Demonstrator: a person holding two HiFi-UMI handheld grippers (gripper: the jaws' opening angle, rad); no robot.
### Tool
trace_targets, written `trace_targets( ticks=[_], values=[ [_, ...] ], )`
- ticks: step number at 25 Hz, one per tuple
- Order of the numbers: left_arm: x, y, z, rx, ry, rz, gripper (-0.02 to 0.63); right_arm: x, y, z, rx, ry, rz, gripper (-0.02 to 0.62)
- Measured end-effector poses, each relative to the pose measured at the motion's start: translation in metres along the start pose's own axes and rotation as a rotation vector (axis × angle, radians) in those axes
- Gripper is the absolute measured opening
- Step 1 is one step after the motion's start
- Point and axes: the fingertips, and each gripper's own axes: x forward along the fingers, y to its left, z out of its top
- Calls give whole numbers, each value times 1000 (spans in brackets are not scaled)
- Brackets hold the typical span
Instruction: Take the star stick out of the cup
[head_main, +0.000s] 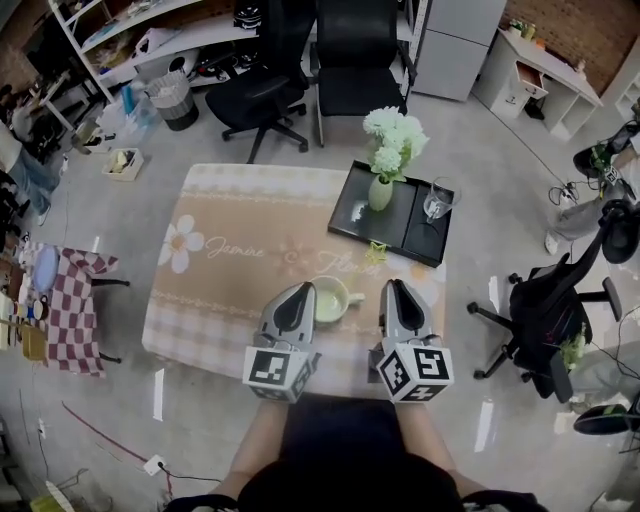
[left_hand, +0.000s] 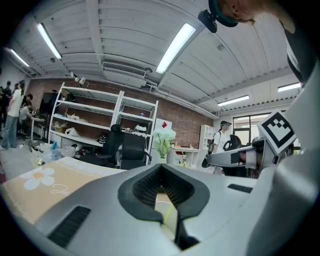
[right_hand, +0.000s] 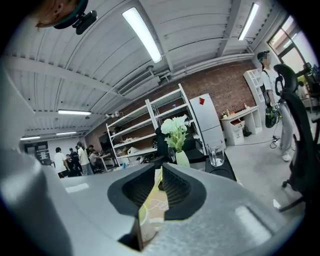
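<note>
Star stick lies by the tray, cup between the closed left hand-held gripper and narrowly parted right hand-held gripper.

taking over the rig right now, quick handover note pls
Grippers: left tongs shut, empty, left of the cup; right tongs barely apart, empty, right of it.
Things: star stick seems to lie on the table by the black tray.
Done: cup looks empty, stick out.
Left: apparently nothing; draw both back.
</note>
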Motion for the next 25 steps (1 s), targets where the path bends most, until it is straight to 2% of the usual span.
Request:
trace_targets(
  ticks=[3, 6, 9, 25],
  values=[
    [5, 2, 0, 15, 3, -5, 9, 4, 0, -1, 10, 7, 5, 69],
    [9, 4, -2, -5, 13, -7, 9, 11, 1, -6, 25, 31, 24, 132],
    [13, 8, -5, -6, 24, -5, 9, 20, 0, -12, 40, 56, 30, 167],
    [34, 39, -18, -32, 72, 30, 9, 64, -14, -31, 93, 129, 25, 175]
  ],
)
